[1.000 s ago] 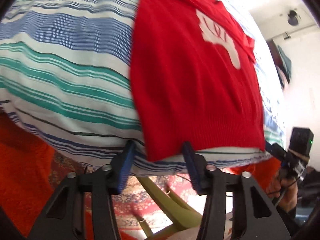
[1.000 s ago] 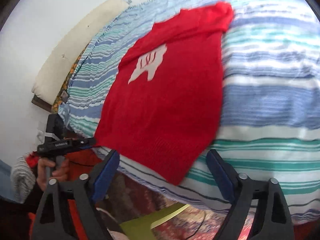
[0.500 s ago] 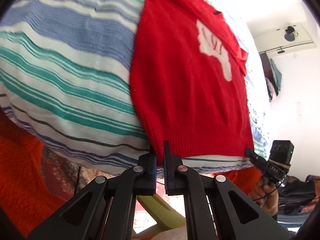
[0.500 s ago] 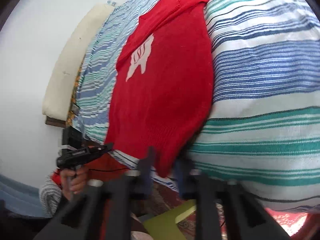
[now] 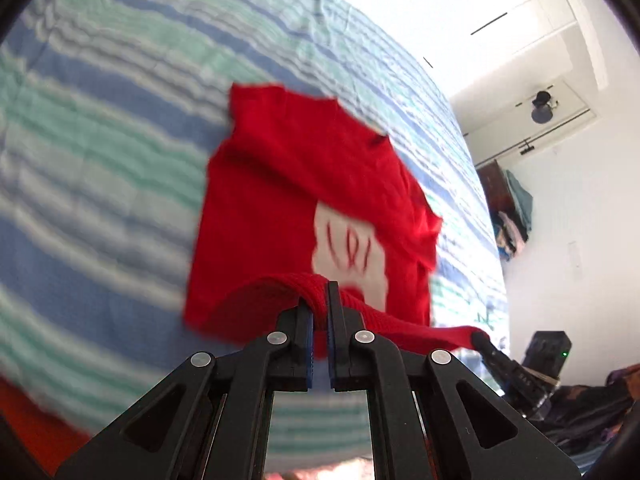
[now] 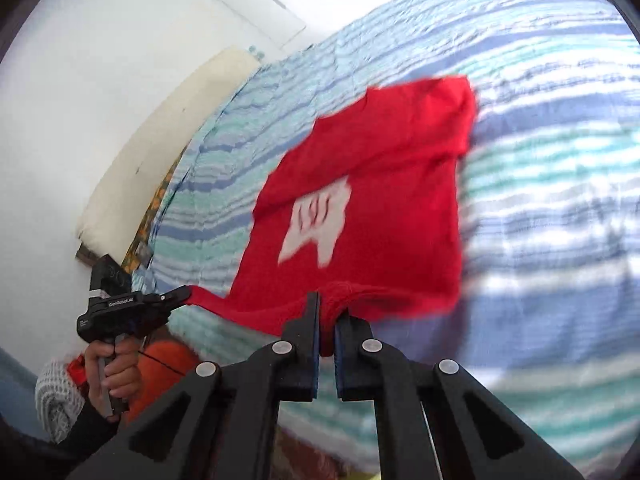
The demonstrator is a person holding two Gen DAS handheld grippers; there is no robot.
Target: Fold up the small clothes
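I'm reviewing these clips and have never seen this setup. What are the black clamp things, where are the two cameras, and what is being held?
There is no robot. A person holds a two-finger clamp in each hand, with a fisheye camera on each looking along its fingers. One picture is from the left gripper, the other from the right gripper. A red sweater with a white emblem lies on a striped bedspread. Both grippers are shut on its bottom hem, lifted off the bed. In the right view you see the person's left hand holding the other clamp.
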